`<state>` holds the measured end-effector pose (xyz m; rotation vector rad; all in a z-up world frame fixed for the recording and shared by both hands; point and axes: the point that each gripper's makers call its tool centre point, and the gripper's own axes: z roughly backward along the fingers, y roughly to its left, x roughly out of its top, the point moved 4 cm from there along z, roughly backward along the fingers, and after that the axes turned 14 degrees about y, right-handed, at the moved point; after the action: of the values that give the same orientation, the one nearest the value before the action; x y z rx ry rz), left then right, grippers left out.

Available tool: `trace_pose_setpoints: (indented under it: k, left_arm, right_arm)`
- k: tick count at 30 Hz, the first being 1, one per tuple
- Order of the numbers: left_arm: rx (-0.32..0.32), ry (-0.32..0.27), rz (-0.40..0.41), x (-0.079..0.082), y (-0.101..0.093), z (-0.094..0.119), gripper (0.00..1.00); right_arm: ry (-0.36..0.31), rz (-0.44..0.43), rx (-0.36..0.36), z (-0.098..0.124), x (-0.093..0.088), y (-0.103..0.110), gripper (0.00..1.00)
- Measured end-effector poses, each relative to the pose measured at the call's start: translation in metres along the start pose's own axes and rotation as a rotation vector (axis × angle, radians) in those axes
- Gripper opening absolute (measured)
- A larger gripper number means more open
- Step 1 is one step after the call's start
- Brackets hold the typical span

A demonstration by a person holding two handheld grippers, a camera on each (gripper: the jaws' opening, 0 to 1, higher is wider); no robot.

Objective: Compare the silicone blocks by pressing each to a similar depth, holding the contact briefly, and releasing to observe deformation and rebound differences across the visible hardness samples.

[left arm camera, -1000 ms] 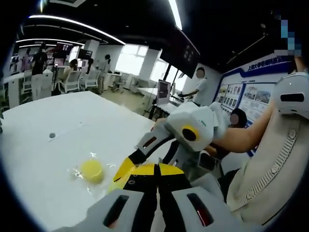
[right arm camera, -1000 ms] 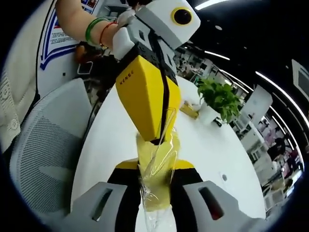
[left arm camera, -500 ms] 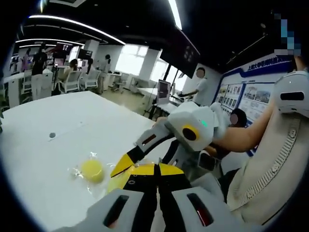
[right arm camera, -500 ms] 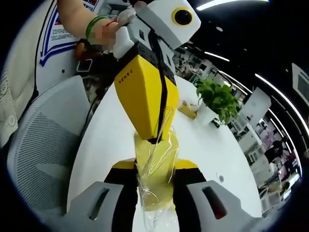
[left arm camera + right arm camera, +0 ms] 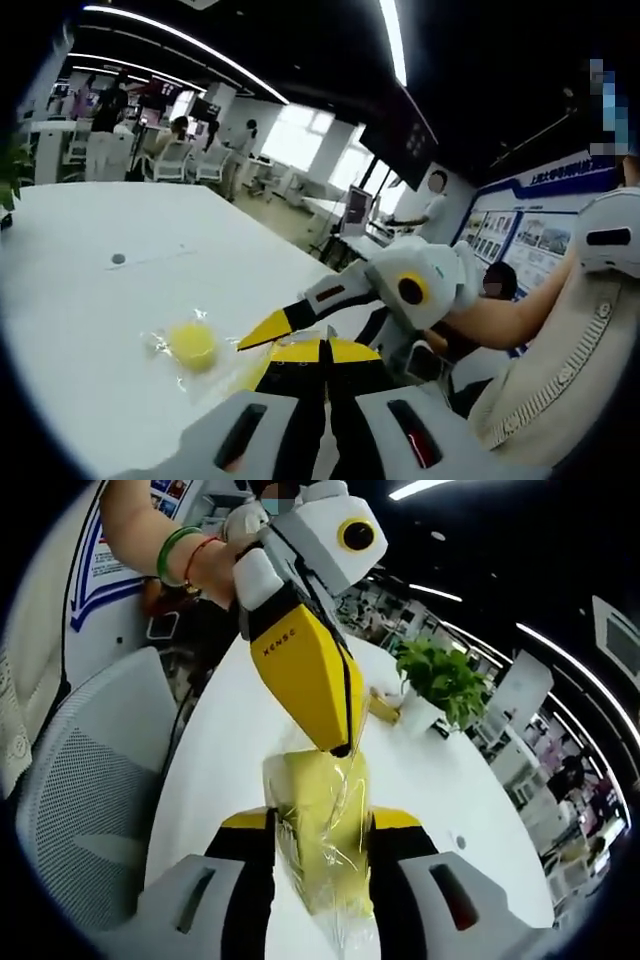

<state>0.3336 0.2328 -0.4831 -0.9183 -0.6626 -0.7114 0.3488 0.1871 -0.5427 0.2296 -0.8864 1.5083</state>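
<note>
A pale yellow rectangular silicone block in clear film wrap (image 5: pixel 318 825) was held between the fingers of the right gripper (image 5: pixel 318 830), closed on it. The left gripper (image 5: pixel 345 748), fingers together with nothing between them, was pressed tip-down on its top. A round yellow silicone sample (image 5: pixel 191 345) lay wrapped on the white worktop (image 5: pixel 90 300), left of the left fingers. Slippage on the film was judged likely.

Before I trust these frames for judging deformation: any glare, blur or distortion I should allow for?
Right gripper view: the clear wrap on the yellow block throws glints that hide its surface. Left gripper view: ceiling light strips blow out, and the round yellow sample on the white table looks soft. Both views bend straight lines strongly near the edges.
</note>
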Motion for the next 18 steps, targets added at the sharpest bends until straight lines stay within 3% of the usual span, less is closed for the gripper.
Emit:
trace_pose_setpoints:
  k: [6, 10, 14, 18]
  left_arm:
    - [-0.001, -0.045, 0.086, 0.000, 0.009, 0.004, 0.00]
    - [-0.011, -0.076, 0.142, 0.000, 0.014, 0.006, 0.00]
    - [-0.004, -0.078, 0.153, -0.001, 0.016, 0.005, 0.00]
    - [-0.002, -0.081, 0.167, -0.002, 0.017, 0.002, 0.00]
  right_arm:
    - [-0.055, -0.067, -0.021, 0.005, 0.003, -0.001, 0.37]
    - [-0.097, -0.161, -0.031, 0.012, 0.002, -0.001, 0.41]
    - [-0.107, -0.232, -0.054, 0.018, -0.005, 0.001, 0.44]
    - [-0.164, -0.348, -0.078, 0.027, -0.007, -0.001, 0.51]
